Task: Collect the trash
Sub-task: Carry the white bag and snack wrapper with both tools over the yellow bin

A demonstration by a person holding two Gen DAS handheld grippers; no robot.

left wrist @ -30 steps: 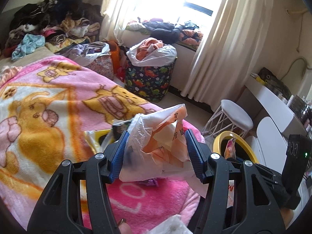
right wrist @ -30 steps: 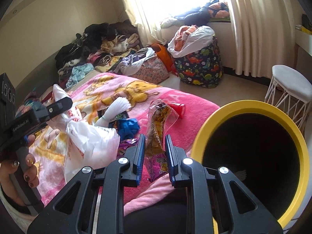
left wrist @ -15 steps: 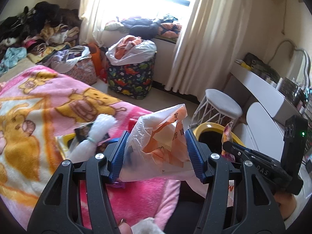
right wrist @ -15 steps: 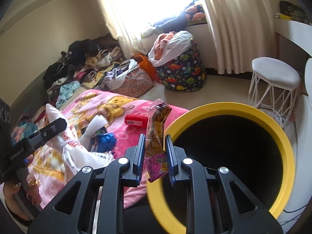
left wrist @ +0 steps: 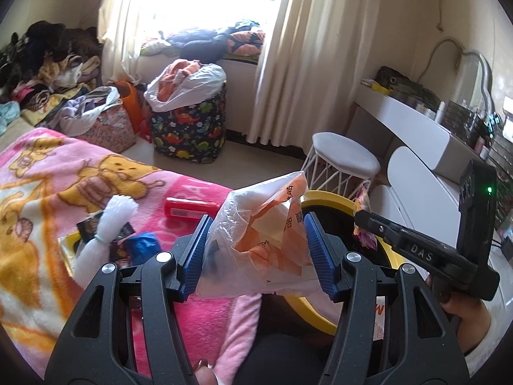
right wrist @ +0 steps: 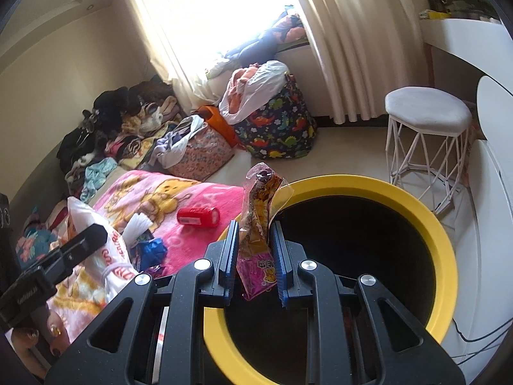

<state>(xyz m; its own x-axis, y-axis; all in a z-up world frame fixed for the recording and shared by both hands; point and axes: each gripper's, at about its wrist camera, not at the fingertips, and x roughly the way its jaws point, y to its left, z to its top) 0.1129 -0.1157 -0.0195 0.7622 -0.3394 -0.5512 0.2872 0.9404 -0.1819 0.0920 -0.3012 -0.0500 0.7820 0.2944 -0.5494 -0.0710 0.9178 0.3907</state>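
You had two grippers at work, each with ribbed blue pads on black arms. Your left gripper (left wrist: 258,253) was clamped on one crumpled plastic bag (left wrist: 259,240), thin, translucent white with orange print, bulging between the pads. Your right gripper (right wrist: 255,253) was squeezed nearly together on one snack wrapper (right wrist: 259,224), a glossy crinkled foil pouch, clear at its top, magenta at the bottom, standing upright between the pads.

The wrapper hung over the near rim of one round bin (right wrist: 442,240), which had a smooth yellow rim and a black inside. The bag was just left of that rim, above the corner of the blanket.

One fleecy pink blanket (left wrist: 64,173) with yellow cartoon bears covered the bed. On it, near its corner towards the bin, lay one red cylinder-shaped package (left wrist: 189,208) on its side, one tied white tuft of soft fibres (left wrist: 105,227), one crumpled blue wrapper (left wrist: 144,250), and a few flat dark and yellow packets under them that I could not count.

Beyond the bed's far edge stood one round fabric hamper (left wrist: 189,131) printed with dinosaurs, one floral bag (left wrist: 109,128), and one white wire-legged stool (left wrist: 343,157) with a padded round seat.
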